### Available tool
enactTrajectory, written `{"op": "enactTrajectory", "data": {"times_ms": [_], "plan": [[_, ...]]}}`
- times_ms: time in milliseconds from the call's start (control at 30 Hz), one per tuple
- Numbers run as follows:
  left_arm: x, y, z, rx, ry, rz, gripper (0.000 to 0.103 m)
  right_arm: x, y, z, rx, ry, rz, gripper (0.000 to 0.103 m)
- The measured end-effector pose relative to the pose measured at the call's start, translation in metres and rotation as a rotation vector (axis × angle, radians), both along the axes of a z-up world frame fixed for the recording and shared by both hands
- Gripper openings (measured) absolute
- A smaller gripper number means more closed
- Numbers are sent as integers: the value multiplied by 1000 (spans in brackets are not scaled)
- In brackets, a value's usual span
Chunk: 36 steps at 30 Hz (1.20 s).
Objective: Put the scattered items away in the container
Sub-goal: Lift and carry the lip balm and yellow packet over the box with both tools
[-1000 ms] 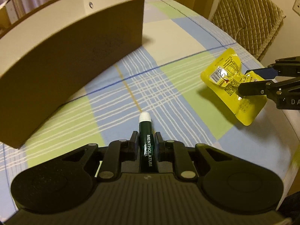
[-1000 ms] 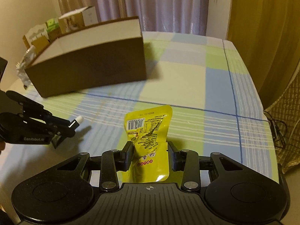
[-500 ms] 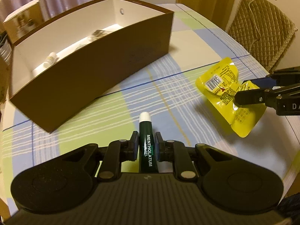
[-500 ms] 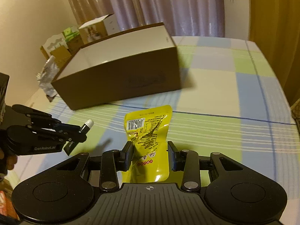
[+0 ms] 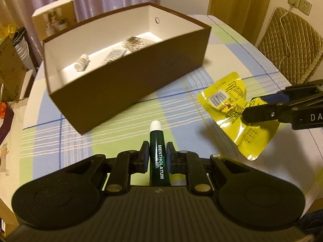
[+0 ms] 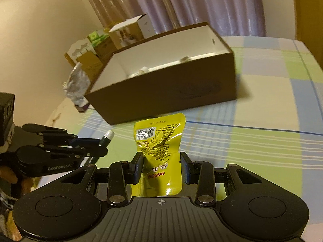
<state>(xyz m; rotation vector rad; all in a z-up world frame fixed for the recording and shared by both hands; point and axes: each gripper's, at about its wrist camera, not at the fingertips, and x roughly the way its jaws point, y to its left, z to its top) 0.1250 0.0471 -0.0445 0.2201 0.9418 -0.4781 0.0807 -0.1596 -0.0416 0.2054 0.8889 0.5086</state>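
Box (image 5: pixel 129 92) lies ahead of both my grippers: left gripper (image 5: pixel 157 157) pinches the Mentholatum tube (image 5: pixel 158 161), cap pointing boxward and nearer; right gripper (image 6: pixel 160 164) clamps the yellow pouch (image 6: pixel 159 141).

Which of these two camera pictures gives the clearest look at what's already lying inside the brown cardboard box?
The left wrist view. It looks down into the brown cardboard box, showing a small white bottle and blurred silvery packets on its white floor. In the right wrist view the near wall hides most; only white tops peek out.

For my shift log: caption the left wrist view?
Left gripper holding green tube, brown box ahead.
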Motion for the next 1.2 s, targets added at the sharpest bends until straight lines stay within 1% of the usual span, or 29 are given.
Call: {"op": "enactTrajectory", "data": {"times_ms": [200,567,767,867,967,1100,1200], "plan": [[9,16,20,-27,-40,16,14,15,12,10,60,0,8,41],[47,33,56,-64,-138,1,14,57,22,43,109,-67,-6,41],[84,37,70,-67,-188,-17,14,93,18,65,121,-126,-41,41],[106,39,75,-72,-209,-23,14,115,18,74,106,-153,-57,41],[132,41,77,-55,-226,-23,14,138,16,78,94,-161,-78,41],[168,42,72,-35,-214,-31,14,168,19,77,64,-161,-89,41],[197,41,61,-19,-173,-38,14,187,25,69,34,-151,-91,41]]}}
